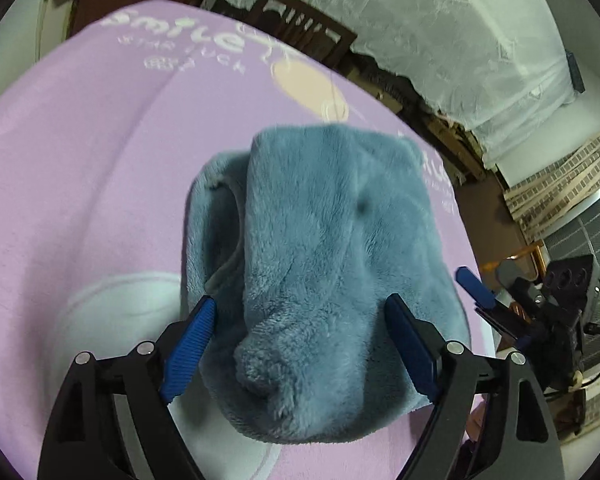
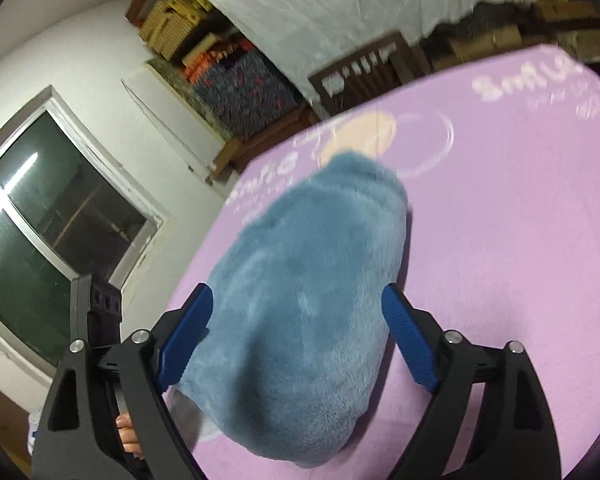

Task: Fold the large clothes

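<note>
A fluffy blue-grey garment [image 1: 316, 264] lies folded into a thick bundle on the lilac bed cover [image 1: 80, 184]. My left gripper [image 1: 302, 306] is open, its blue-padded fingers apart on either side of the bundle's near end, holding nothing. In the right wrist view the same garment [image 2: 300, 304] lies on the cover [image 2: 500, 240]. My right gripper [image 2: 298, 294] is open with its fingers straddling the bundle from above. The right gripper also shows in the left wrist view [image 1: 476, 288] at the bed's right edge.
The lilac cover carries white lettering [image 1: 188, 36] and a peach circle [image 1: 308, 88]. A dark wooden chair [image 1: 300, 20] and a white-draped pile [image 1: 460, 40] stand beyond the bed. A window [image 2: 52, 216] and stacked boxes [image 2: 188, 20] lie to the left in the right wrist view.
</note>
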Available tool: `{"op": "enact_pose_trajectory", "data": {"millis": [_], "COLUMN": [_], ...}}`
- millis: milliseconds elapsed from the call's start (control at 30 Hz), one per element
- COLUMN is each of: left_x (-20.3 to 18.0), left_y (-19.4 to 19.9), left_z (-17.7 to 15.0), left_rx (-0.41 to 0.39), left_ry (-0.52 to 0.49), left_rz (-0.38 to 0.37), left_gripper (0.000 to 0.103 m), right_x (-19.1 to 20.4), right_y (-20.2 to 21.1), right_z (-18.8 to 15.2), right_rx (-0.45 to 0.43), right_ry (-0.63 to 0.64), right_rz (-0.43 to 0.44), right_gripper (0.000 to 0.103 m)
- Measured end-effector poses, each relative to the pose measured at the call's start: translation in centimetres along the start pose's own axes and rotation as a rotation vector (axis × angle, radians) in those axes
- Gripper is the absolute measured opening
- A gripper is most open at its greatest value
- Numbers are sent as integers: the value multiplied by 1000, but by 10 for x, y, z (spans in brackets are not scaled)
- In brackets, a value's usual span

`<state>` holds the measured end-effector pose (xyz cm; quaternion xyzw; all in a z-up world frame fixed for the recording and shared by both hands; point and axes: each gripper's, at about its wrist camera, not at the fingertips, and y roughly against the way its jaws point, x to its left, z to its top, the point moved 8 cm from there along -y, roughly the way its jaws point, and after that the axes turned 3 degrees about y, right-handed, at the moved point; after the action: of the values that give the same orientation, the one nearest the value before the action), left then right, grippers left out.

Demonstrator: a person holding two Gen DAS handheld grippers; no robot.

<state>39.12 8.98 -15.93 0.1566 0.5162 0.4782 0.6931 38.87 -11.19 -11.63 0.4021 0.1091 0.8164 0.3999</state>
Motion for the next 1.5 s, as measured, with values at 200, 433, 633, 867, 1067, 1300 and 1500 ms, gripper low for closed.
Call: {"op": "enact_pose_trajectory", "data": {"millis": [200,433,633,867,1067,1300,1500], "left_x": [1,-1,-5,-13,-15,-20,-37], "left_y": [-15,-20,-27,-35,-34,-27,-4], "left_z": [0,0,3,1,-3,-6,-7], "left_rx": [23,20,26,6,-4,-4,-40], "left_ry": [45,39,46,2,-7,-13,-44], "left_rz": [-94,-154,-196,-147,-140,-181,-206], "left_gripper": [89,91,92,91,90,87,87], "right_x": [-4,-10,-14,-3,4,10,22], "right_y": [-32,-43,-52,-64,-64,-55,-38], "right_z": [-27,-37,-42,-44,-46,-47,-39], "right_rx": [124,164,188,168,150,119,100], "right_ry": [-23,-81,-182,-115,-102,-150,-199], "right_rz": [1,36,131,91,130,203,311], "right_gripper": [91,94,94,96,94,72,68]}}
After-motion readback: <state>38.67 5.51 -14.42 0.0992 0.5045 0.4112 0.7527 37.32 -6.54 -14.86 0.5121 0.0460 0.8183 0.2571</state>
